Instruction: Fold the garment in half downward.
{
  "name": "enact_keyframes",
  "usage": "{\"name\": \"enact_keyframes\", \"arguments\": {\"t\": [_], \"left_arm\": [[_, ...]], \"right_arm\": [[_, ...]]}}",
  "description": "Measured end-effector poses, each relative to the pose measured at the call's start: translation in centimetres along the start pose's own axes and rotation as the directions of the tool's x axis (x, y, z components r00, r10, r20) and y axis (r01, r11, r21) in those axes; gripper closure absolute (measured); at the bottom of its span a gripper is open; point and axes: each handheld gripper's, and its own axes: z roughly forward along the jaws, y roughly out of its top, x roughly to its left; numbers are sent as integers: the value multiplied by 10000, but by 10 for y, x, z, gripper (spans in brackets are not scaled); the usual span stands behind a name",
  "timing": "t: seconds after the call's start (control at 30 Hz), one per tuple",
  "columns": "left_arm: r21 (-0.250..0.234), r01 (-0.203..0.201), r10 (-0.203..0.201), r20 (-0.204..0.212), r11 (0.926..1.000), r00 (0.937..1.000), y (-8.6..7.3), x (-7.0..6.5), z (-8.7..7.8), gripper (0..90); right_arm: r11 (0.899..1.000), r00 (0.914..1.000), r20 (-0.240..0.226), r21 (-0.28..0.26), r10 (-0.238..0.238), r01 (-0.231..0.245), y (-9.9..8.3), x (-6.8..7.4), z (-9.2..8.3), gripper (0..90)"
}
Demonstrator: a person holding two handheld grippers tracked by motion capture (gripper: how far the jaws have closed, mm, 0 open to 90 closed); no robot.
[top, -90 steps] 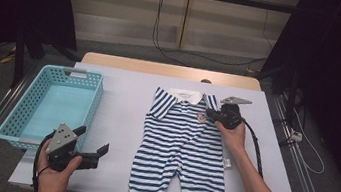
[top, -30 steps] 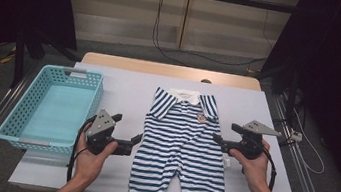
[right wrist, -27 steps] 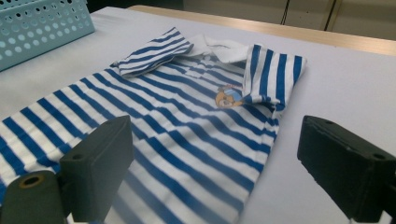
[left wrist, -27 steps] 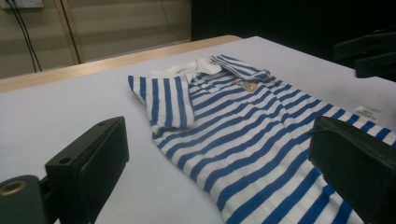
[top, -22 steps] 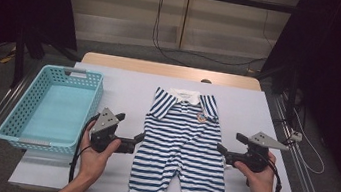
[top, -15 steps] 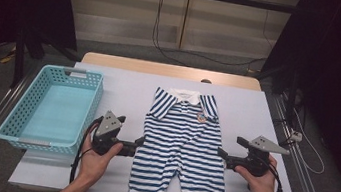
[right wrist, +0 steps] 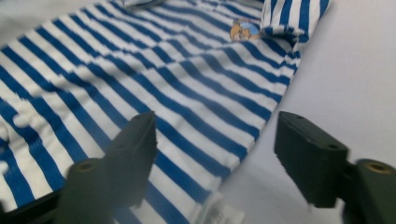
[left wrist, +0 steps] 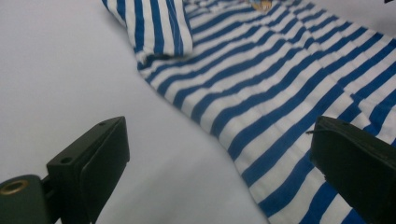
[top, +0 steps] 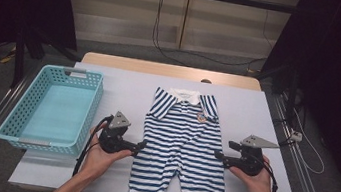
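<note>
I see both hands low at the near edge of the table [top: 276, 121]. The left gripper [top: 141, 147] sits at the left side edge of the striped romper [top: 183, 143], about waist height. Its jaws are spread wide and straddle that hem: one over bare tabletop, one over stripes, nothing pinched. The right gripper [top: 217, 157] mirrors it at the romper's right side edge. Its jaws have just been closing but are still apart, with the side seam and a small white tag [right wrist: 223, 213] between them and the pads not pressing yet.

The romper lies flat mid-table, legs toward me, collar and short sleeves at the far end, bear patch [right wrist: 244, 29] on the chest. There's bare tabletop on both sides, wider on the right. The teal basket [top: 13, 124] sits at the left table edge, just beside my left hand [top: 99, 159]. Beyond the collar is a clear strip, then the far edge.
</note>
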Motion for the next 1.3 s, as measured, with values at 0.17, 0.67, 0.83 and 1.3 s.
{"name": "enact_keyframes", "arguments": {"t": [0.17, 0.67, 0.83, 1.3], "left_arm": [[321, 25, -29, 130, 9995, 9999, -2, -5, 1, 327], [1052, -78, -12, 854, 9944, 9963, -8, -12, 12, 831], [1140, 89, -207, 1025, 9934, 9945, -8, -11, 11, 883], [1190, 23, -158, 1124, 9929, 9935, -14, -13, -7, 885]], "right_arm": [[9982, 9997, -9, 548, -233, 233, -5, 0, -1, 437], [9904, 9990, 222, 1337, -376, 343, -7, -2, 16, 870], [9902, 9989, 279, 1354, -370, 329, -7, -2, 15, 900], [9905, 9996, 12, 1345, -278, 274, -11, 1, -3, 900]]}}
